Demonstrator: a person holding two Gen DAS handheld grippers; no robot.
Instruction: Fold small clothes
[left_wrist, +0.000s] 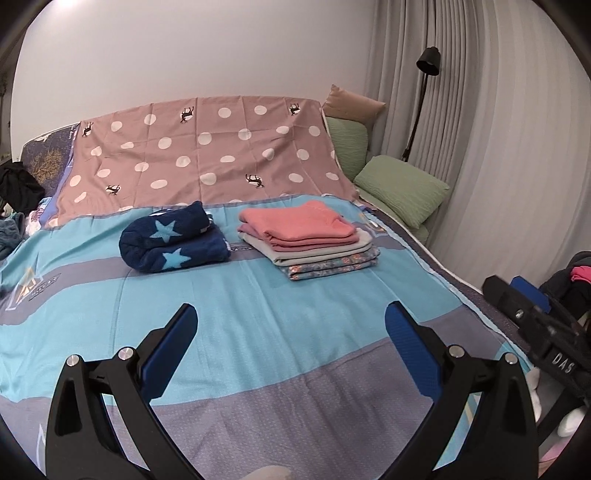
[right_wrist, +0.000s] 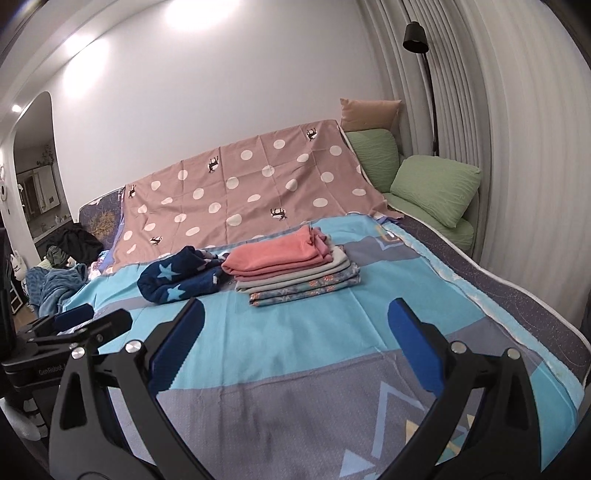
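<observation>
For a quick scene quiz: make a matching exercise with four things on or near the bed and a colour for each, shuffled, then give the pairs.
Things:
1. top garment of the folded stack
2. rolled star blanket
3. front pillow
4. floor lamp

Colours:
A. black
B. green
C. salmon pink
D. navy blue

Pairs: 1-C, 2-D, 3-B, 4-A

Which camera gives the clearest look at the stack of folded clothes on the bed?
The left wrist view: the stack of folded clothes sits near centre there, with the coral top piece and the layered edges below it plainly separable. The right wrist view shows the same stack from a more side-on angle, with the navy star blanket touching its left edge.
</observation>
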